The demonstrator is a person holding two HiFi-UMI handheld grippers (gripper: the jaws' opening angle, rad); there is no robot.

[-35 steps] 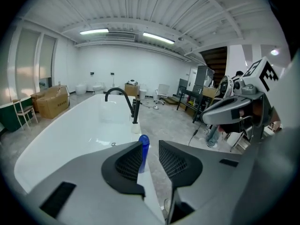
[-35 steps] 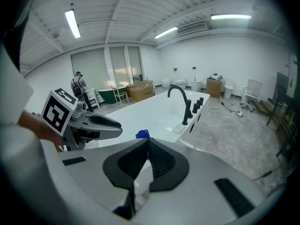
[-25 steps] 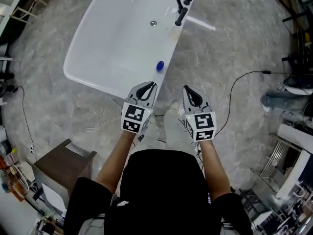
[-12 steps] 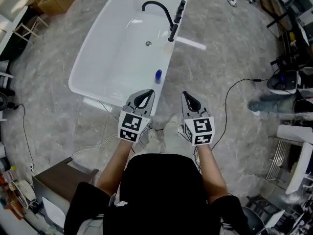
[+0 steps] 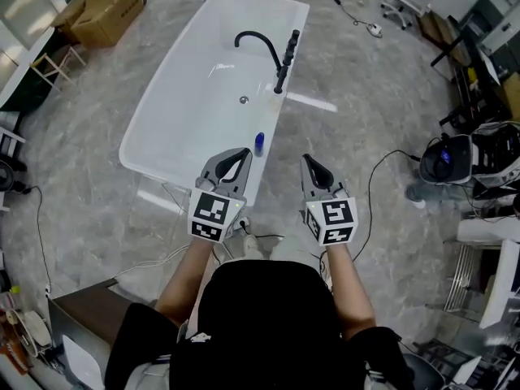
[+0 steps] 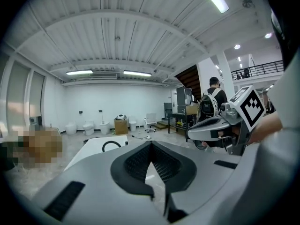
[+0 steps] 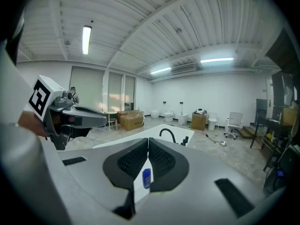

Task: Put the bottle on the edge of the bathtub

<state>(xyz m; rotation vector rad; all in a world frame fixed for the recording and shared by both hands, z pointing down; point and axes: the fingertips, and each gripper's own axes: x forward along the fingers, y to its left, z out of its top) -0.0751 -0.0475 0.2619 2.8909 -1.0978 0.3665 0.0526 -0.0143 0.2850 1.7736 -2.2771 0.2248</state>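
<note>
Left gripper (image 5: 245, 152), head view: clenched, jaws pressed together with nothing in them; you hold it against the tub's near right corner.
Right gripper (image 5: 308, 160), head view: closed and empty as well, just beside the left one, showing over the grey marble floor (image 5: 382, 96).
Bottle (image 5: 259, 143), head view: there it is, small and blue, upright on the bathtub's right edge, between your two gripper tips in the picture yet touching neither.
Bathtub (image 5: 154, 116), head view: white and long, running away from you; the black tap (image 5: 262, 44) arches over the right rim further along.
Surroundings, head view: a cardboard box (image 5: 101, 10) sits past the tub's far left corner, and a cable (image 5: 380, 165) snakes over the floor on your right.
Left gripper (image 6: 150, 145), left gripper view: dark pads meet at the tips, nothing caught.
Beyond it, left gripper view: the bathtub (image 6: 91, 148) and the tap (image 6: 111, 145) peek above the jaws; your right gripper (image 6: 220, 124) sits at right, with a person wearing a backpack (image 6: 209, 104) behind it.
Right gripper (image 7: 148, 140), right gripper view: tips together, grasping nothing.
Bottle (image 7: 146, 178), right gripper view: seen through the slit below the closed tips, standing on the tub's rim well beyond the pads.
Around it, right gripper view: bathtub (image 7: 131, 138), tap (image 7: 167, 135), cardboard box (image 7: 131, 120), and your left gripper (image 7: 70, 116) at left.
</note>
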